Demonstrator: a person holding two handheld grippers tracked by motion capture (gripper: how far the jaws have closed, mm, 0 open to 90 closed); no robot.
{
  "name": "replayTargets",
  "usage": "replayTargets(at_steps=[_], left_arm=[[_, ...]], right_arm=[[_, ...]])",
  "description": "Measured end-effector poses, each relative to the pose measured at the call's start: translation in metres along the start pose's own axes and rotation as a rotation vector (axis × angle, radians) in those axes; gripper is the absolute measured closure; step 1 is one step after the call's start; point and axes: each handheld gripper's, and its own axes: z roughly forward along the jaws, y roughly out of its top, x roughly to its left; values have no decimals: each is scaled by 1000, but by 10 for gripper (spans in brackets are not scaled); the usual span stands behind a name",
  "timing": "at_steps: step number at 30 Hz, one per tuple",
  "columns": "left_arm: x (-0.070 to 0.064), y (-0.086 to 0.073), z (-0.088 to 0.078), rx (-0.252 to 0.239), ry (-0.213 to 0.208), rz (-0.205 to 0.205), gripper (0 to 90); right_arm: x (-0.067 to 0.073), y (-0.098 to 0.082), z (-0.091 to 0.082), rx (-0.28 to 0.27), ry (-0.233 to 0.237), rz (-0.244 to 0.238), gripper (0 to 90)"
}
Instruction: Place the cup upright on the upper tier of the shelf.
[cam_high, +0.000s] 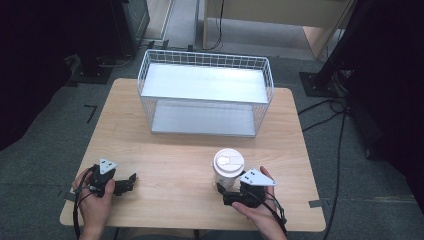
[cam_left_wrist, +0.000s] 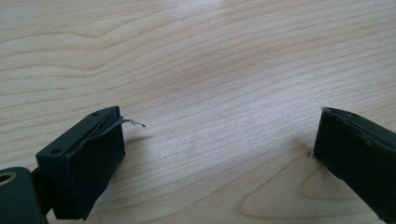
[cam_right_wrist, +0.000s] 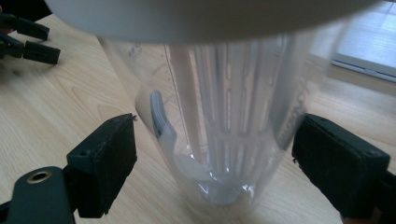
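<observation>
Cup (cam_high: 227, 169): clear ribbed plastic, tapering toward the base, capped with a round white lid (cam_high: 229, 161). It stands upright on the table (cam_high: 180, 150), right of centre and near the front edge. In the right gripper view the cup (cam_right_wrist: 224, 121) shows vertical flutes and something pale lying inside at the bottom; what it is cannot be told.

Right gripper (cam_high: 223, 190): black, with a grey three-cornered plate on top, held in the right hand (cam_high: 260, 212) just in front of the cup. Its jaws stand apart on either side of the lower cup wall, with a gap visible at each side; pads are matte black foam, squared.

Left gripper (cam_high: 131, 181): held in the left hand (cam_high: 95, 202) at the front left of the table, well apart from the cup. Jaws spread wide over bare wood; one pad has a frayed, peeling edge.

Table: pale wood with rounded corners and visible grain.

Basket (cam_high: 206, 59): white wire mesh, rectangular, with flat grey panels inside, at the far side.
</observation>
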Motion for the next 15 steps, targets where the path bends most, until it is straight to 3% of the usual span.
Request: replayTargets(at_steps=[6,15], left_arm=[[0,1,1,-2,3,-7,24],[-1,2,2,-4,2,-6,24]], right_arm=[[2,3,5,-29,-15,27,147],[6,8,10,-66,-45,27,141]])
